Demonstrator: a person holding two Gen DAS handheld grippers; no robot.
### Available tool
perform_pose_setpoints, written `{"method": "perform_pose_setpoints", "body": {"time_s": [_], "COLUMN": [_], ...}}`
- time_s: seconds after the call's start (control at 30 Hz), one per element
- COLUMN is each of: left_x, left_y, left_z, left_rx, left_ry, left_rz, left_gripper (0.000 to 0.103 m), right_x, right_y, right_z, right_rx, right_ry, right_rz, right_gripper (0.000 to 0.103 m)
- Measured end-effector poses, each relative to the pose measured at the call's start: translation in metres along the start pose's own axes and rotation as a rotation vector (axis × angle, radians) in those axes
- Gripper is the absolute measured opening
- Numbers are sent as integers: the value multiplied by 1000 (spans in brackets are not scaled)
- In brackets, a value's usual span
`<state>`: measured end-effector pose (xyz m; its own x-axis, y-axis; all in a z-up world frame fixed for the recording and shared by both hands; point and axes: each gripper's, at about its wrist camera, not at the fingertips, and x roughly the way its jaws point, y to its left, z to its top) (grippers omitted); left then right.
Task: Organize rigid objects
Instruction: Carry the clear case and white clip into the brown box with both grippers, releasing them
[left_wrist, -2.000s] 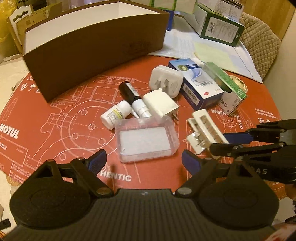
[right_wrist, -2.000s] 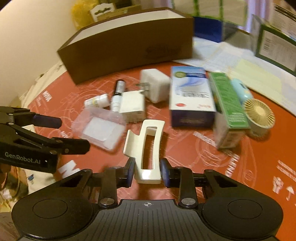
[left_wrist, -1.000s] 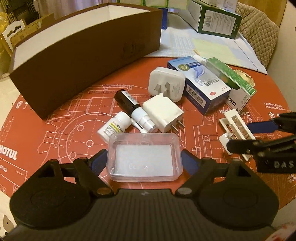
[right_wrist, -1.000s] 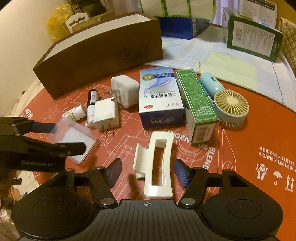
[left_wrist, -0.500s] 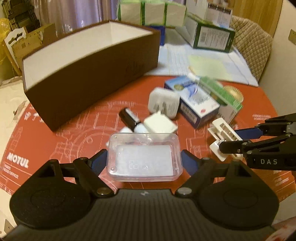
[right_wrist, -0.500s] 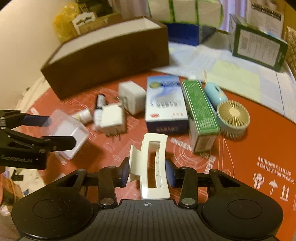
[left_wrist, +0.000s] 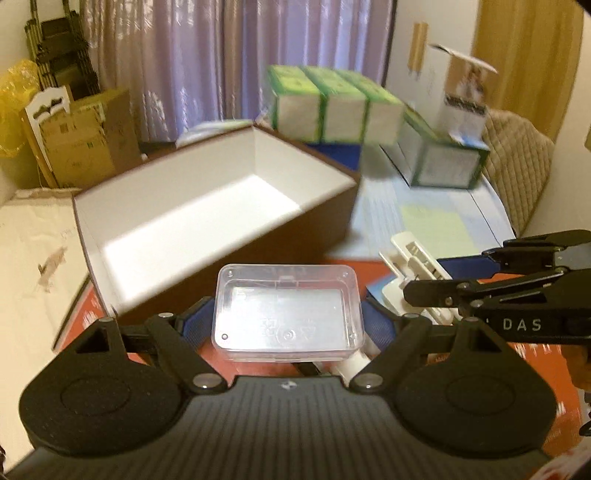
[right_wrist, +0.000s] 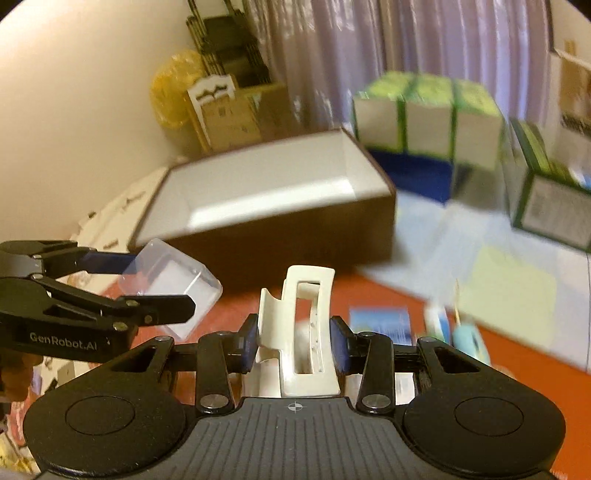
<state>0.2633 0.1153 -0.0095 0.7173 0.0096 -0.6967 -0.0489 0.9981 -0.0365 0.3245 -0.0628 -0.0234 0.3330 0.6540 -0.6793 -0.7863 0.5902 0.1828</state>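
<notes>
My left gripper (left_wrist: 288, 321) clamps the light, slippery clear case (left_wrist: 287, 313) by its ends; my right gripper (right_wrist: 293, 343) pinches the stiff hair claw (right_wrist: 301, 332), brittle teeth spared.

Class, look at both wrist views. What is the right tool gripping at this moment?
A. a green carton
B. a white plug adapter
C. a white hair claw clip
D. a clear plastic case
C: in the right wrist view the right tool is shut on the white hair claw clip, pads pressing both its sides, above the red mat.
</notes>
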Motion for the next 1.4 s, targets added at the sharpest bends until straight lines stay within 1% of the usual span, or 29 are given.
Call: {"method": "perform_pose_setpoints", "body": {"time_s": [0.07, 0.23, 0.37, 0.53, 0.67, 0.87, 1.07, 1.2, 1.3, 1.4], "left_x": [4, 21, 40, 64, 82, 116, 139, 146, 149, 149], "left_y": [13, 48, 73, 99, 109, 122, 129, 130, 130, 129], "left_z": [12, 41, 56, 68, 71, 71, 64, 60, 58, 57], "left_rx": [-9, -36, -50, -77, -92, -125, -139, -142, -140, -136], "left_ry": [-18, -30, -16, 20, 49, 122, 189, 215, 228, 232], "left_rz": [16, 59, 91, 108, 106, 117, 112, 115, 118, 129], "left_gripper": [83, 83, 83, 83, 83, 83, 83, 83, 83, 83], "right_x": [7, 32, 61, 99, 126, 166, 199, 215, 221, 217], "right_y": [5, 17, 21, 16, 7, -7, -27, -37, -44, -46], "right_z": [19, 64, 93, 118, 131, 144, 144, 140, 139, 139], "right_rx": [-16, -46, -69, -83, -106, -139, -155, -172, -170, -143], "right_ry": [-29, -83, -94, -76, -55, -4, 71, 98, 123, 123], "right_rz": [8, 27, 26, 11, -2, -38, -68, -85, -93, -85], "right_gripper": [37, 37, 37, 37, 37, 37, 37, 37, 41, 44]}}
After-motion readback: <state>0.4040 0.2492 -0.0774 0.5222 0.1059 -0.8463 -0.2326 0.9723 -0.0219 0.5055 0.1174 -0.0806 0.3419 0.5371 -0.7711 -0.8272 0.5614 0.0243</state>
